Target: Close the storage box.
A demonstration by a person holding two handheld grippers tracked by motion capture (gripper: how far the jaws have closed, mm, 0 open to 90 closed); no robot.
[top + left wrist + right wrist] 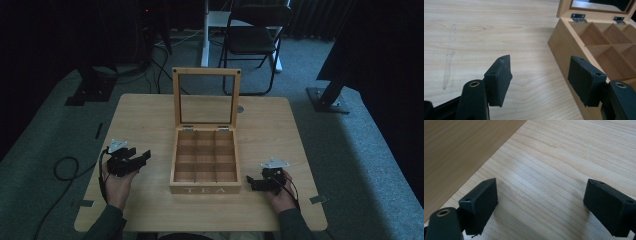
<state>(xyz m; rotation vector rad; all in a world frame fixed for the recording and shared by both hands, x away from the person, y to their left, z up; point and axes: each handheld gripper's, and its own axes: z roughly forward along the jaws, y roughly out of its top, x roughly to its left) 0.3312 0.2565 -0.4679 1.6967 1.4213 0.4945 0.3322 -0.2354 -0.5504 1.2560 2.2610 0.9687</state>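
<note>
A wooden tea box (pixel 205 187) marked TEA stands in the middle of the table, its glass-paned lid (pixel 206 97) raised upright at the back. Its several compartments look empty. My left gripper (pixel 141 157) rests left of the box, open, jaws wide apart with nothing between them; in the left gripper view (pixel 540 81) the box's left wall (pixel 564 50) stands just beyond the right jaw. My right gripper (pixel 252 183) sits open at the box's front right corner; in the right gripper view (pixel 540 202) the box's side wall (pixel 454 150) rises at the left.
The light wooden table (pixel 150 115) has bare room on both sides of the box. A small round thing (pixel 240 108) lies near the back edge. Behind the table stand a black folding chair (pixel 252 40) and dark stands on the carpet.
</note>
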